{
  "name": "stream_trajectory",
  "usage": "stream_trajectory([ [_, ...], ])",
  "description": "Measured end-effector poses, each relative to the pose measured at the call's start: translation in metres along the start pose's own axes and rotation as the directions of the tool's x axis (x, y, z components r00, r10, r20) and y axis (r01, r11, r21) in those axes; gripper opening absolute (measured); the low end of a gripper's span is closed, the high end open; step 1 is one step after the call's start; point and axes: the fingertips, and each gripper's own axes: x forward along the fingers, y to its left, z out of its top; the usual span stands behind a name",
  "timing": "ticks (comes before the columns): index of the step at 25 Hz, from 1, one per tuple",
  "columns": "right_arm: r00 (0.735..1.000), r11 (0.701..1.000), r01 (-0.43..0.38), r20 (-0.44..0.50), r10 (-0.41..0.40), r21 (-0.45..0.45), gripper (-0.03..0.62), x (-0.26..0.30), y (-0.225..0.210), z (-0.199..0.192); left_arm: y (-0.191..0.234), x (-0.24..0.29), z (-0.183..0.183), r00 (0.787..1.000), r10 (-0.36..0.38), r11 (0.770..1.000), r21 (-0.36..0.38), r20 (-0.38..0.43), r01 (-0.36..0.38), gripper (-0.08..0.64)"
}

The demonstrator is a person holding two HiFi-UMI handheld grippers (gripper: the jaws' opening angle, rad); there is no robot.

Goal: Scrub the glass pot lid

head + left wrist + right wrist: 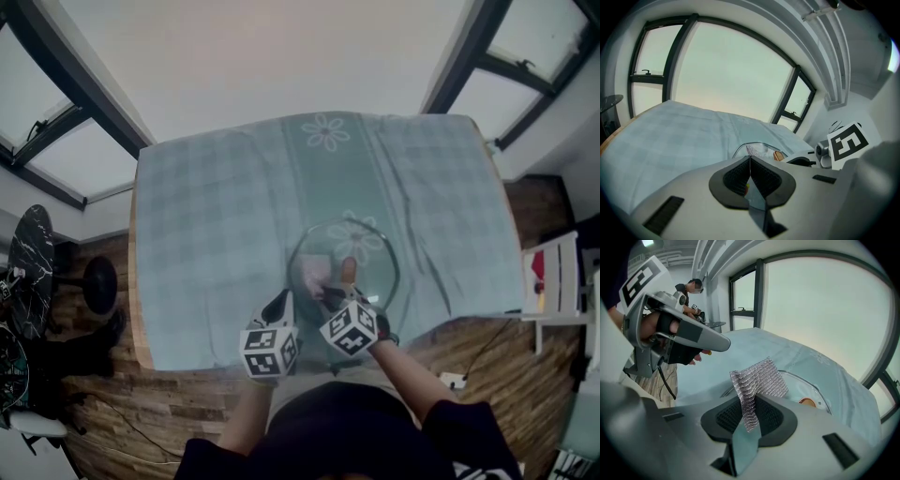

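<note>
Just one glass lid point(364, 246); right gripper point(752, 399) clamps one mesh cloth point(759, 378), left gripper point(750, 159) has jaws together.

Soft, even daylight from the windows point(726, 79); fisheye edges curve and darken.

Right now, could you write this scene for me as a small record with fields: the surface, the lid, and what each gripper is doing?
surface: pale green checked tablecloth with flower prints
lid: round glass pot lid with a dark rim and a brown knob, lying knob up on the tablecloth
left gripper: jaws together, by the lid's near left edge
right gripper: shut on a silver mesh scrubbing cloth, above the lid's near part
contact of cloth and lid: cannot tell
</note>
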Motion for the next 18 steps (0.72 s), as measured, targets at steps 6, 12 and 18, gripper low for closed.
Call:
stream_trajectory([
  [6,1.000,1.000,0.010,-0.016,-0.010,0.022,0.078,-0.003,0.014,-0.005,-0.002,-0.011,-0.004,1.000,-0.024,1.000,0.018,-0.009,0.024,0.003],
  [12,0.999,0.999,0.021,-0.039,-0.019,0.040,0.080,-0.005,0.029,-0.015,-0.006,-0.019,-0.010,0.998,-0.052,0.998,0.035,-0.019,0.053,0.003],
  [18,0.998,0.997,0.025,-0.052,-0.021,0.074,0.080,-0.007,0.043,-0.025,-0.010,-0.025,-0.018,0.996,-0.080,0.995,0.052,-0.035,0.082,0.004],
])
